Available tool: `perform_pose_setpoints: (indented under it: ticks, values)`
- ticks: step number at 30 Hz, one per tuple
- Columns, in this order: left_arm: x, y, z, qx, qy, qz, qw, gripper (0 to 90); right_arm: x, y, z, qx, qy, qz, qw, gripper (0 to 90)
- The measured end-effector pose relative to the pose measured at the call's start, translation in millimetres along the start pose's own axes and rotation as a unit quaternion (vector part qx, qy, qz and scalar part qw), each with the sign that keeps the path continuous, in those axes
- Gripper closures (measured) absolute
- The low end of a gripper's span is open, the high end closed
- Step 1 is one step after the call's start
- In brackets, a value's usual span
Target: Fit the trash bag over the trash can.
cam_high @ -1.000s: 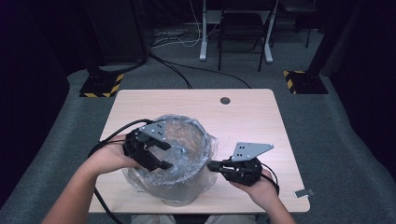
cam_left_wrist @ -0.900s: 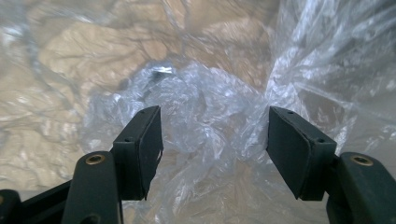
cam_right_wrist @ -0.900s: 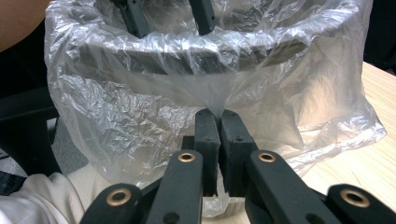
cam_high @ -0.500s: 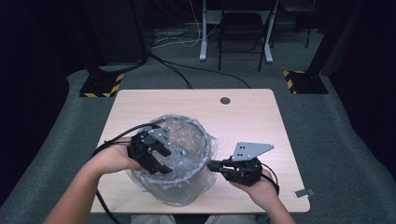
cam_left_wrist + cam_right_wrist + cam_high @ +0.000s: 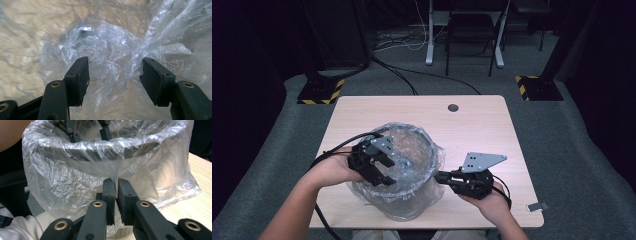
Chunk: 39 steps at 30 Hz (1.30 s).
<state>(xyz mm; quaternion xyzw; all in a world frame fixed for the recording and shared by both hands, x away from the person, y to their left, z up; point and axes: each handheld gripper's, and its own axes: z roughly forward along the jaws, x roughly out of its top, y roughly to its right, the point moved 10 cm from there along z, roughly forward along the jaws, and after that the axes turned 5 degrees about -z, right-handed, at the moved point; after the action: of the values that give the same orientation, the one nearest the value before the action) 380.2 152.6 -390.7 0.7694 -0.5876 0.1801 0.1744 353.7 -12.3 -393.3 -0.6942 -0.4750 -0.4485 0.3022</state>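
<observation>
While the high view looked down on it, the desk (image 5: 492, 120) carried a round bin (image 5: 412, 200) lined with a clear plastic bag (image 5: 439, 157), sitting close to the near edge, a bit left of the middle. The left gripper (image 5: 384, 167) was dipped into the bin's mouth from the left side, and the right gripper (image 5: 438, 176) sat just beside the bin's right wall, low over the near-right part of the desk. A small dark hole (image 5: 453, 107) showed near the far edge.

Over in the left gripper view, the left gripper (image 5: 113, 72) had its jaws well apart, with crumpled bag (image 5: 110, 47) film bunched between and beyond them; they'd just been closing a little, but the pads weren't pressing on anything, so released.

Then the right gripper view: the right gripper (image 5: 116, 180) was clenched on a pinch of the bag (image 5: 62, 177) pulled off the bin's outer wall, just under the rim (image 5: 100, 150). The left gripper's jaws poked over the far rim.
</observation>
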Motion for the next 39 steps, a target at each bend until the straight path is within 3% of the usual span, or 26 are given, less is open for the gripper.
perform_pose_setpoints:
  ticks: [4, 8, 12, 15, 17, 21, 24, 27, 32, 34, 37, 39]
  values:
    - [4.3, -5.0, -16.6, 0.016, 0.044, -0.008, 0.9989, 39.8, -0.2, 0.8, -0.2, -0.002, 0.001, 0.003, 1.0000, 83.9]
    - [4.7, -11.6, -36.3, 0.027, 0.091, -0.023, 0.9953, 39.1, 0.8, 0.4, -0.9, -0.001, 0.003, 0.003, 1.0000, 83.5]
    - [3.8, -11.0, -48.6, 0.015, 0.125, -0.033, 0.9915, 38.7, 1.1, 0.6, -1.8, -0.002, 0.002, 0.002, 1.0000, 83.6]
    - [3.7, -7.2, -49.3, 0.021, 0.126, -0.024, 0.9916, 38.2, 0.6, 0.8, -2.2, -0.002, 0.001, 0.002, 1.0000, 83.8]
    - [5.4, -2.5, -46.7, 0.013, 0.127, -0.022, 0.9916, 37.8, -0.4, 1.0, -1.8, -0.002, 0.000, 0.002, 1.0000, 83.9]
    - [5.5, 7.9, -33.2, 0.002, 0.103, -0.004, 0.9947, 37.2, -5.6, 2.1, -0.2, -0.006, -0.011, 0.002, 0.9999, 84.6]
    - [5.6, 11.6, -26.6, 0.000, 0.094, 0.002, 0.9956, 37.3, -6.0, 3.2, -2.2, -0.013, -0.006, 0.008, 0.9999, 76.2]
    - [7.7, 11.2, -28.6, 0.003, 0.100, 0.000, 0.9950, 37.4, 2.1, -0.2, -10.5, -0.009, 0.019, 0.015, 0.9997, 68.9]
    - [19.0, 13.0, -42.3, 0.000, 0.130, 0.004, 0.9915, 37.5, 18.9, -12.0, -21.3, 0.000, 0.051, 0.011, 0.9986, 53.2]
    - [23.3, 13.1, -43.8, 0.005, 0.133, 0.008, 0.9910, 37.7, 20.1, -14.7, -19.0, 0.006, 0.049, 0.008, 0.9988, 53.0]
    - [30.6, 11.7, -41.5, 0.014, 0.142, -0.002, 0.9898, 37.6, 14.5, -15.0, -11.2, 0.008, 0.033, 0.006, 0.9994, 56.3]
    - [32.8, 10.9, -35.8, 0.016, 0.136, -0.009, 0.9906, 37.5, 11.1, -15.3, -7.2, 0.008, 0.026, 0.005, 0.9996, 58.8]
